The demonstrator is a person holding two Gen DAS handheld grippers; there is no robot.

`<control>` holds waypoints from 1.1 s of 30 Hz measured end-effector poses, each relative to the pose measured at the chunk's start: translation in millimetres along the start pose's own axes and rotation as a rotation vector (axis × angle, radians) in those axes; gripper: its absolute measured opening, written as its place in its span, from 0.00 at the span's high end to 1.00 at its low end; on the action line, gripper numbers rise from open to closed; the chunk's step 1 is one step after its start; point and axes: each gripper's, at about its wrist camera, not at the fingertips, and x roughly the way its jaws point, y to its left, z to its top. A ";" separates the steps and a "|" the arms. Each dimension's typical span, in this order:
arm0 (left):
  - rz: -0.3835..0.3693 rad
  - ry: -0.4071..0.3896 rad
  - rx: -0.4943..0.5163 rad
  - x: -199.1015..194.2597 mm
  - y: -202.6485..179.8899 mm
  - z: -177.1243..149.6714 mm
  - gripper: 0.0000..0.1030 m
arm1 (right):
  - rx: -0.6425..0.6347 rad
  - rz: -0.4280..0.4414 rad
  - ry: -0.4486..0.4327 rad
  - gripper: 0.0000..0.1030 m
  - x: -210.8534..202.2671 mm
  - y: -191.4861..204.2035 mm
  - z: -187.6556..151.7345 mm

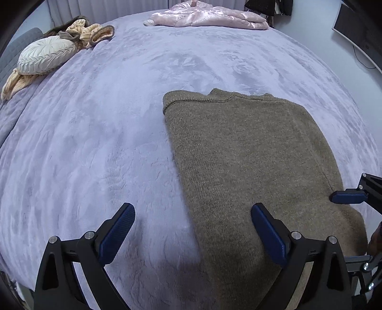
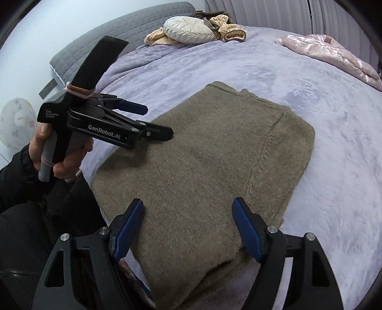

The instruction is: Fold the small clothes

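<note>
An olive-brown knit sweater (image 1: pixel 250 155) lies folded into a rectangle on the lavender blanket (image 1: pixel 95 143), neckline at the far end. My left gripper (image 1: pixel 193 209) hovers open over the sweater's near left edge, with nothing between its fingers. In the right wrist view the same sweater (image 2: pixel 203 155) fills the middle. My right gripper (image 2: pixel 189 202) stands open above its near end, holding nothing. A hand holds the left gripper (image 2: pixel 158 120) just over the sweater's left edge, jaws apart. One blue pad (image 1: pixel 347 198) of the right gripper shows at the sweater's right edge.
A round cream cushion (image 1: pixel 45 54) and peach striped clothes (image 1: pixel 90 32) lie at the far left corner. A pink satin jacket (image 1: pixel 210 18) lies at the far edge. A grey quilted headboard (image 2: pixel 119 35) stands behind. The person's dark sleeve (image 2: pixel 28 202) is at the lower left.
</note>
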 end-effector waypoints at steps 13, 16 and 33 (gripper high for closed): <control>-0.004 -0.028 0.141 -37.8 -23.4 -66.9 0.04 | -0.068 -0.066 -0.019 0.22 -22.0 56.8 -17.3; -0.028 -0.001 0.107 -28.2 -17.8 -74.0 0.04 | -0.005 -0.106 0.053 0.23 -2.9 41.9 -30.1; -0.047 -0.021 0.059 -34.4 -14.2 -69.6 0.00 | 0.000 -0.090 0.019 0.22 -12.3 40.5 -26.5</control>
